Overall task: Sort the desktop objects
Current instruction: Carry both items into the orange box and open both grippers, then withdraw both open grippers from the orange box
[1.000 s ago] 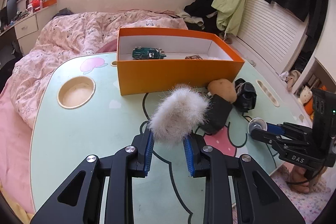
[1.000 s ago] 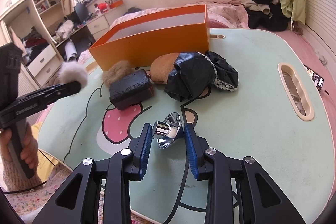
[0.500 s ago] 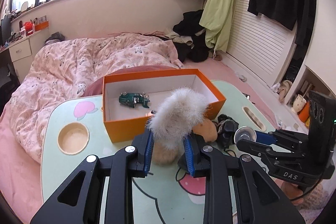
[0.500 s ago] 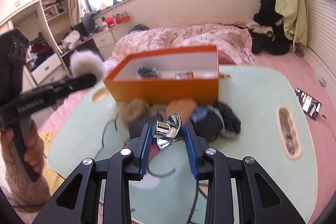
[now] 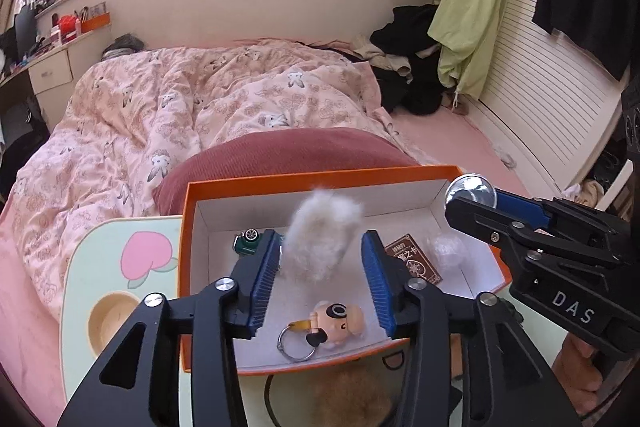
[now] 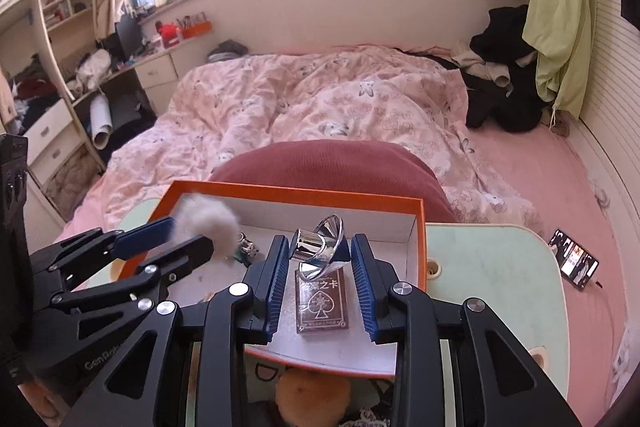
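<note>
We see the left gripper (image 5: 320, 271) over the orange box (image 5: 320, 179), jaws opening; the white fluffy pompom (image 5: 322, 241) sits blurred between them, clear of both pads. Right of it, the right gripper (image 6: 320, 279), jaws opening, has the silver reflector cone (image 6: 320, 247) between its pads over the brown card box (image 6: 321, 303).

We are seeing an orange box (image 5: 188, 247) with a white inside showing under our black, blue-padded left tool (image 5: 320, 269). Between its pads a white fluffy ball (image 5: 322, 233) is showing; below it, a pink-and-black keychain figure (image 5: 338, 319). Ahead of our right tool (image 6: 320, 269), a shiny silver cone (image 6: 320, 247) is gleaming over a brown card box (image 6: 320, 303). The tabletop (image 6: 492, 267) is showing mint green.
</note>
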### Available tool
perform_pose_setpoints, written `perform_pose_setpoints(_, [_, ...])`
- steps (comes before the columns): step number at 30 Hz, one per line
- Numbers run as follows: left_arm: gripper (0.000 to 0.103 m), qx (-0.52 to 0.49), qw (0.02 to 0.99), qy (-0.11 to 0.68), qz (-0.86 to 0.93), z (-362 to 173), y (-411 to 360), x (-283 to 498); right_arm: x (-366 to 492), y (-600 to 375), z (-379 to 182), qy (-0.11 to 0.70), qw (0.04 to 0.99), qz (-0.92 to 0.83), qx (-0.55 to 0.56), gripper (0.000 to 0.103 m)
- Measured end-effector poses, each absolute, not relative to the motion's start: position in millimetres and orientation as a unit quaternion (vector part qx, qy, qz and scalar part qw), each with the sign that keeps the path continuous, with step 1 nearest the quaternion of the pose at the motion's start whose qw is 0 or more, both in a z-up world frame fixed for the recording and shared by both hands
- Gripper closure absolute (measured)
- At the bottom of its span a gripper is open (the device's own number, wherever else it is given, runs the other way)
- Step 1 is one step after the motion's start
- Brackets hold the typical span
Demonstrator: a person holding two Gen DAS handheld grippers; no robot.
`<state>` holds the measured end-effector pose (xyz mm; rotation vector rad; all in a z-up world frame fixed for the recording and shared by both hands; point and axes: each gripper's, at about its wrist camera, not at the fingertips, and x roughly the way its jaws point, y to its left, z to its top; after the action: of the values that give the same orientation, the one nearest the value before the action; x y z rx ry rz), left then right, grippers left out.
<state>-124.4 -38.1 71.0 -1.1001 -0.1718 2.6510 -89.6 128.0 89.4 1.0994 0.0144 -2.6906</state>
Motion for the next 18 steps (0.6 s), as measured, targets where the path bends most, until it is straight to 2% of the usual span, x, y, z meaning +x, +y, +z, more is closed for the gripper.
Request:
perform_pose_setpoints(1, [0.046, -0.378, 0.132, -0.063, 0.914, 69.7, -39.0, -122.7, -89.7, 129.5, 88.6, 0.0, 0.117, -0.919, 0.376, 0.056])
perform_pose_setpoints(2, [0.042, -0.374, 0.129, -0.065, 0.916, 69.6, -40.3, -119.7, -87.1, 131.9, 88.6, -0.005, 0.112, -0.922, 0.372, 0.053])
perform_pose_setpoints(3, [0.035, -0.369, 0.124, -0.066, 0.919, 70.2, -43.3, -115.7, -82.3, 134.1, 89.1, -0.005, 0.105, -0.924, 0.367, 0.045])
perform_pose_setpoints(5, [0.024, -0.359, 0.123, -0.068, 0.922, 73.0, -49.2, -107.8, -70.8, 137.7, 90.9, -0.002, 0.106, -0.928, 0.357, 0.04])
perform_pose_setpoints(9, [0.022, -0.341, 0.135, -0.082, 0.927, 82.2, -62.4, -79.3, -38.1, 145.6, 95.6, 0.008, 0.109, -0.934, 0.339, 0.039])
perform_pose_setpoints(13, [0.019, -0.347, 0.151, -0.069, 0.923, 78.6, -62.3, -38.2, 4.9, 153.3, 92.3, 0.005, 0.123, -0.935, 0.332, 0.025])
perform_pose_setpoints(16, [0.019, -0.356, 0.146, -0.049, 0.922, 66.1, -56.9, -10.8, 38.8, 158.6, 76.9, 0.011, 0.129, -0.933, 0.335, 0.022])
perform_pose_setpoints(18, [0.019, -0.365, 0.151, -0.065, 0.917, 50.6, -55.3, 8.0, 54.4, 162.5, 63.0, 0.023, 0.126, -0.929, 0.347, 0.022])
